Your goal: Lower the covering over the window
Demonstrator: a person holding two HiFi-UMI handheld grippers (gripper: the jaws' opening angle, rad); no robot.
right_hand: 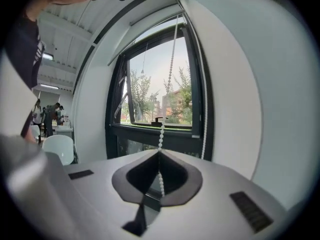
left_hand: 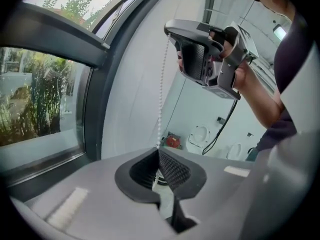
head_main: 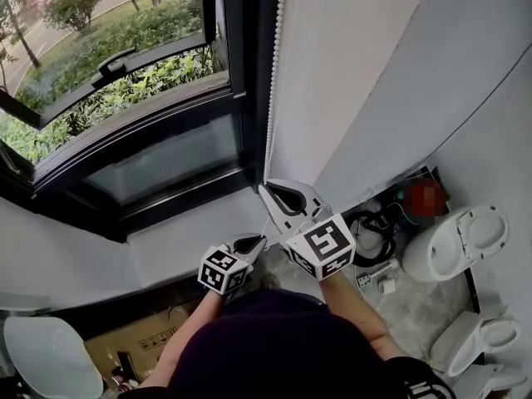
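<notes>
Looks like mid-pull: left gripper point(head_main: 258, 241) and right gripper point(head_main: 270, 191) both have fingers point(right_hand: 181, 177) pinched shut on the bead chain point(head_main: 273, 73) at frame centre, beside the uncovered window point(head_main: 125, 81), so next comes a steady downward draw.

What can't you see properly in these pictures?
- Bead chain's lower end: left gripper view, hidden behind the left gripper.
- Red thing by a toilet: left gripper view, too small; head view, blurred.
- Cardboard box: head view, partly behind the person's arm.
- Far-off people: right gripper view, too small.
</notes>
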